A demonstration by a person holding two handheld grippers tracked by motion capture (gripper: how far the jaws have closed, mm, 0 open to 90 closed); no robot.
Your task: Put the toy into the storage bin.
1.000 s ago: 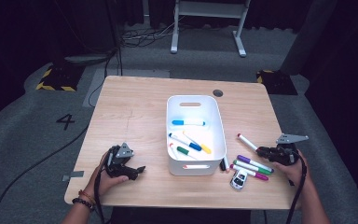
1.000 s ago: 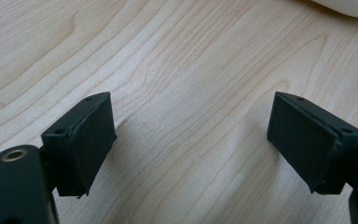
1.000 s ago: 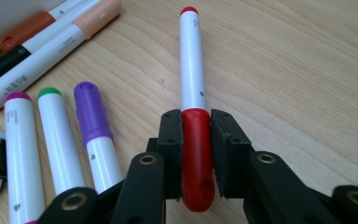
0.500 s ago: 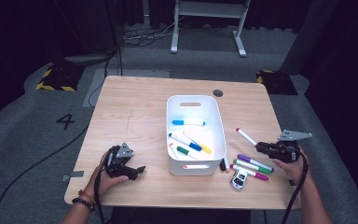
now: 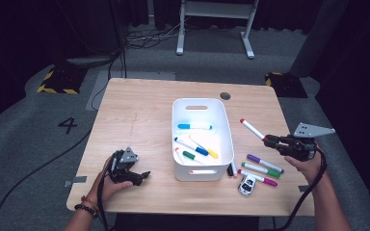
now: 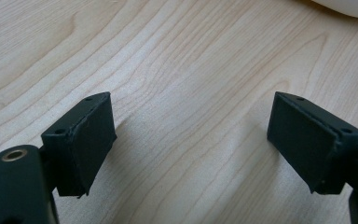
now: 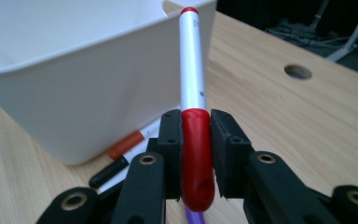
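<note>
A: Why is the right hand-held gripper (image 5: 266, 139) gripping the marker (image 5: 252, 129) by its red cap?

B: The cap is the thick end, so the jaws clamp it firmly while the white barrel sticks out ahead, pointing toward the bin (image 5: 225, 129), probably its destination.

A: How does the marker look?

B: White body, red cap, red tip band. It's off the table (image 5: 139, 110).

A: And the left hand-held gripper (image 5: 146, 174)?

B: Wide open, empty, resting low over bare wood.
</note>
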